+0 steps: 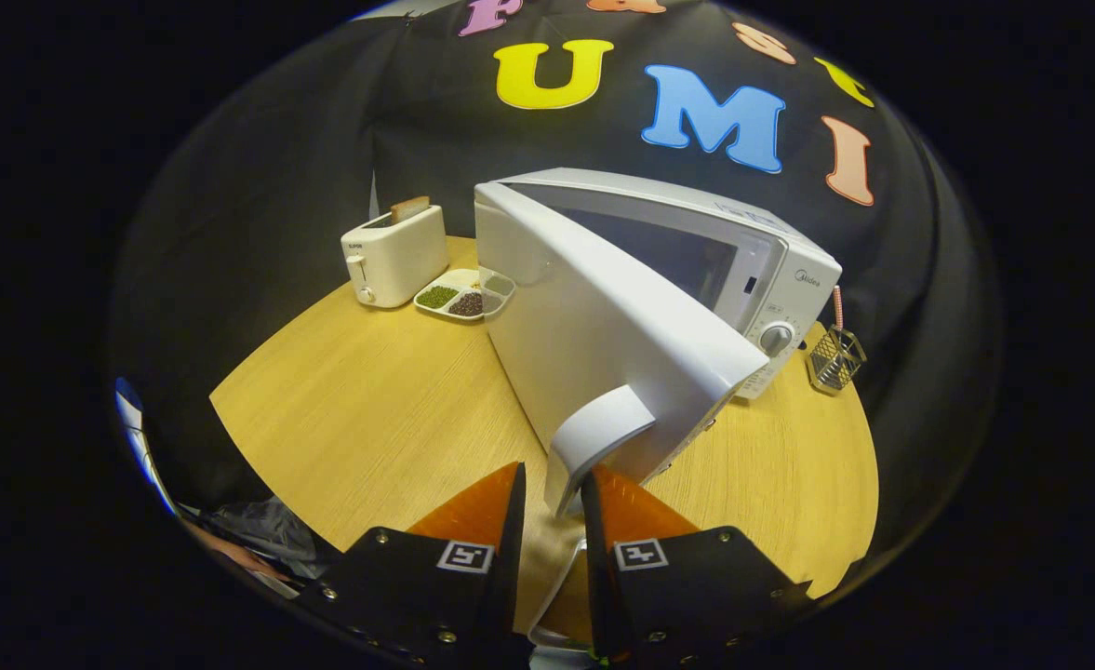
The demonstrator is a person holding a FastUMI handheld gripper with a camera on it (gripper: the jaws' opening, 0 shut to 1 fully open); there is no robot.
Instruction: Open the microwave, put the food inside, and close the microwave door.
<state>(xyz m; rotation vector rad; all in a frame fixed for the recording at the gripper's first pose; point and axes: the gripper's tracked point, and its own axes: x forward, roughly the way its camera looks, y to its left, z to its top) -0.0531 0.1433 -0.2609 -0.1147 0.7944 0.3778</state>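
Observation:
A white microwave point(770, 279) stands on the round wooden table point(370, 409), its door point(603, 326) swung partly open toward me. The door's curved white handle point(594, 437) reaches down between my fingers. My gripper point(554, 489) is shut on that handle, one finger on each side of it. A divided white tray of food point(465, 296), with green and dark portions, lies on the table left of the microwave, beyond the door.
A white toaster point(393, 256) with a slice of bread in it stands left of the food tray. A small wire basket point(835, 358) sits on the table to the right of the microwave. Black cloth walls surround the table.

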